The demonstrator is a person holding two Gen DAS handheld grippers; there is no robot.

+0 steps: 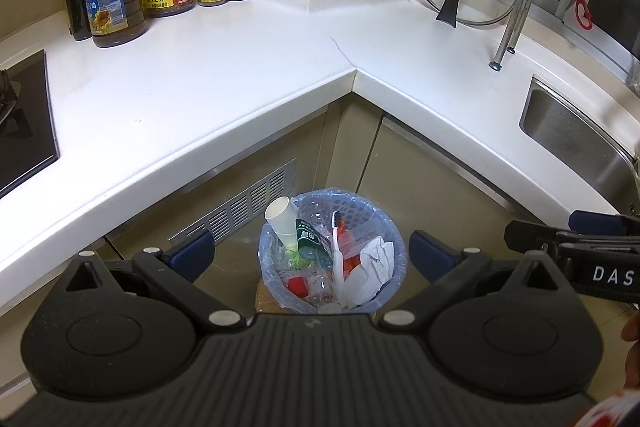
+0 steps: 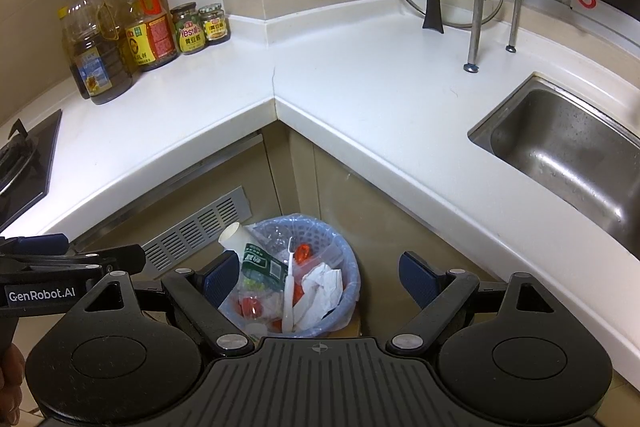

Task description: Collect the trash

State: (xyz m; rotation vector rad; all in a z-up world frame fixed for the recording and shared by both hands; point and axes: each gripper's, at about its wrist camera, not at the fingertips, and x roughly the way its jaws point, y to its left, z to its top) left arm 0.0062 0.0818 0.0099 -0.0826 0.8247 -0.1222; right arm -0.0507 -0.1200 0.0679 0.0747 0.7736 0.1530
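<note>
Trash fills a blue bin (image 1: 332, 251) on the floor in the near corner under the white bench (image 1: 224, 75): a paper cup (image 1: 280, 221), a toothbrush (image 1: 338, 247), crumpled tissue (image 1: 374, 267) and a green packet (image 1: 310, 241). Both the left gripper (image 1: 312, 255) and right gripper (image 2: 312, 277) hover above with fingers apart, holding nothing. Everything looks light; the thin liner is soft and slippery, probably best pinched at its rim.

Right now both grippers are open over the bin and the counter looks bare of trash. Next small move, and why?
Probably lower the right gripper toward the bag rim of the trash bin to start gathering the liner. Both it and the left gripper are open and hold nothing, the paper cup, toothbrush and crumpled tissue already sit inside, and no loose trash shows on the countertop.
</note>
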